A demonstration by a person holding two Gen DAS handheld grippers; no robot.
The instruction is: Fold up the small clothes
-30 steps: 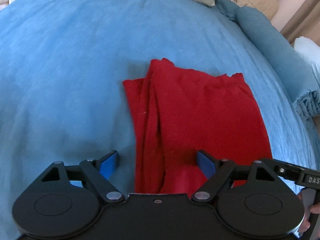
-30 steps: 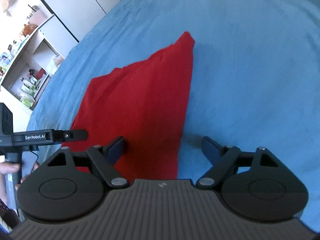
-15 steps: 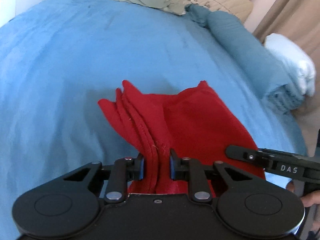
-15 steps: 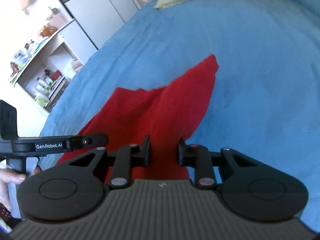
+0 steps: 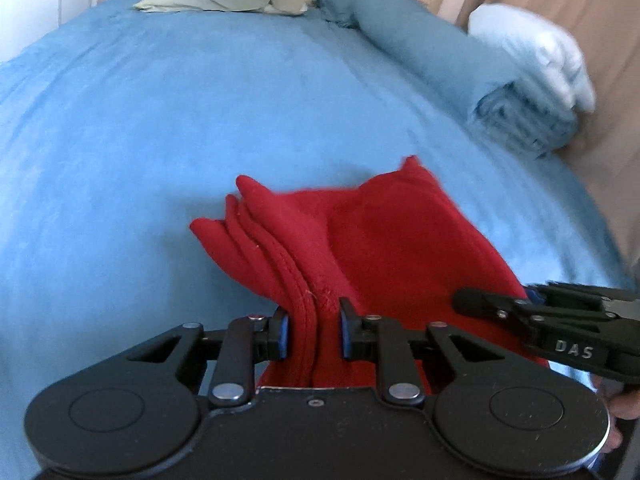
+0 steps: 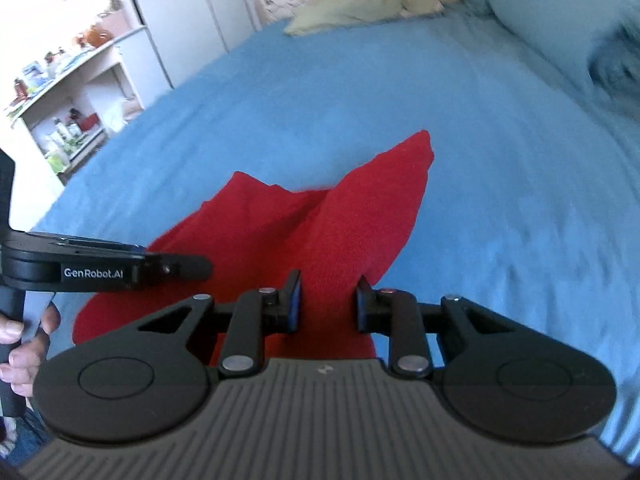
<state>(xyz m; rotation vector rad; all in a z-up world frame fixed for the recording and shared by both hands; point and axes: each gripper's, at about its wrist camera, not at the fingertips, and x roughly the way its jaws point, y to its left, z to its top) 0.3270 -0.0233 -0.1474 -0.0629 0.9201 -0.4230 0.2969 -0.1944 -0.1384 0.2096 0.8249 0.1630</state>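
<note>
Across the blue bedspread (image 5: 168, 128), the left gripper (image 5: 311, 332) and right gripper (image 6: 327, 306), open a second before, had each clamped a near corner of the red knit garment (image 5: 392, 240), lifting that edge at frame centre for folding.

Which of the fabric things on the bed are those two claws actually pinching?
The red garment. Both the left gripper and right gripper clamp its near edge; the rolled blue blanket and white bundle lie untouched.
</note>
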